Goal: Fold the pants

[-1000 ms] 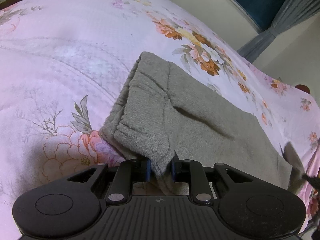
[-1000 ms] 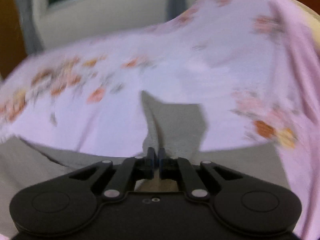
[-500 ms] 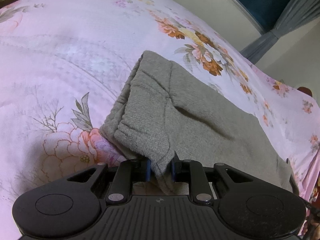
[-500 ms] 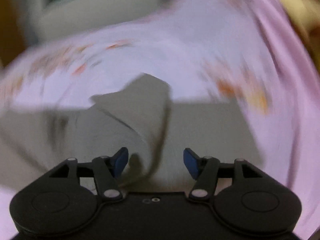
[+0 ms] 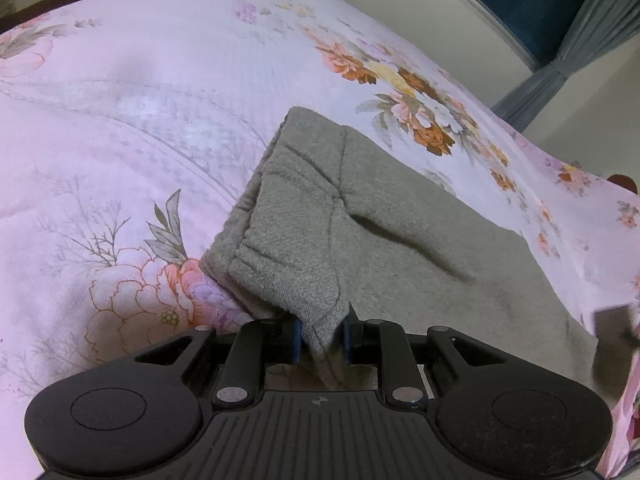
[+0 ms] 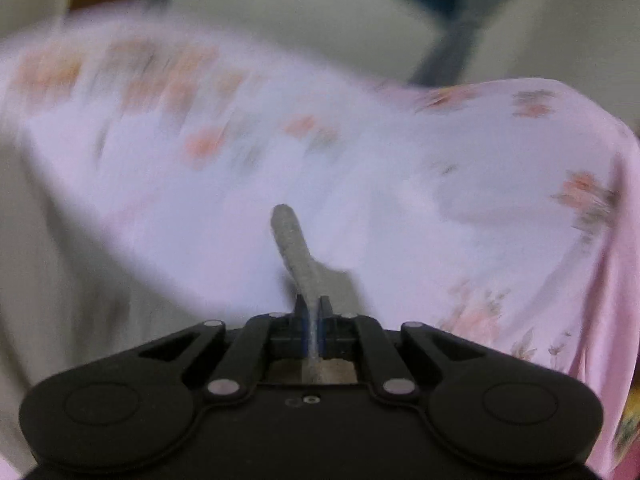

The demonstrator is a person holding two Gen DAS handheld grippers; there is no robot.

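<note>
Grey knit pants (image 5: 380,248) lie folded lengthwise on a pink floral bedspread (image 5: 140,120). My left gripper (image 5: 322,336) is shut on the near corner of the waistband, which bunches up between its blue pads. In the blurred right wrist view my right gripper (image 6: 315,320) has its jaws closing tight on a thin edge of the grey pants fabric (image 6: 290,240), which sticks up past the fingertips above the bedspread (image 6: 360,160). A dark blurred shape (image 5: 614,328) shows at the far end of the pants in the left wrist view.
The bed fills both views. A pale wall, a dark window (image 5: 520,0) and a grey curtain (image 5: 580,40) stand beyond its far edge. The bedspread drapes down over the bed's right side (image 6: 580,280).
The right gripper opened over the pants' end half a second ago and is now shut on a fabric edge, rolled and lifted. The left gripper keeps its hold unmoved.
</note>
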